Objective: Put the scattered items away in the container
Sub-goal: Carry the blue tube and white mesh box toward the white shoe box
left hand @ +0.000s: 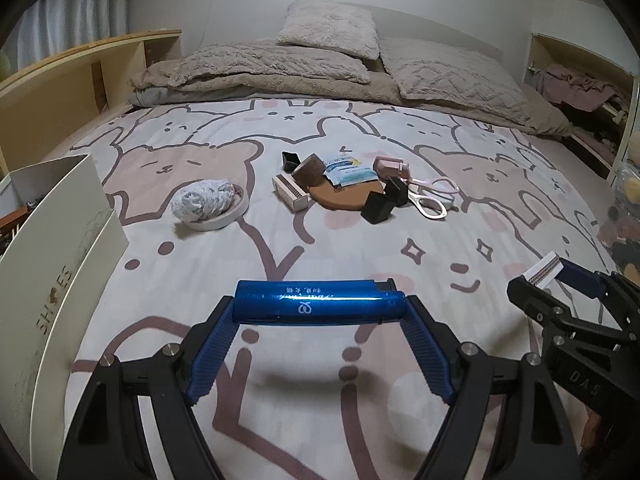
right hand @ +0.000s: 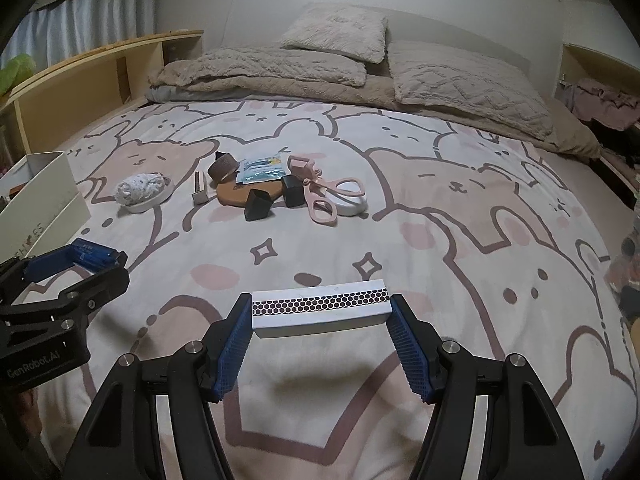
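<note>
- Left tongs (left hand: 318, 306) hold a shiny blue tube (left hand: 318, 303) by its ends, above the bed (left hand: 360, 248).
- Right tongs (right hand: 320, 312) hold a white matchbox (right hand: 320, 311) the same way.
- White shoe box (left hand: 60, 240) stands at the left.

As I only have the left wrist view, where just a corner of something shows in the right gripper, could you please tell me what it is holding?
Observer: The right gripper is shut on a white matchbox. It is clamped by its two short ends, and the honeycomb striking strip faces the camera.
Operator: Thank you. Is the box resting on the bed or lifted off it?
Observer: It is lifted. It hangs clear of the bedspread, and its shadow falls on the cloth beneath it.
</note>
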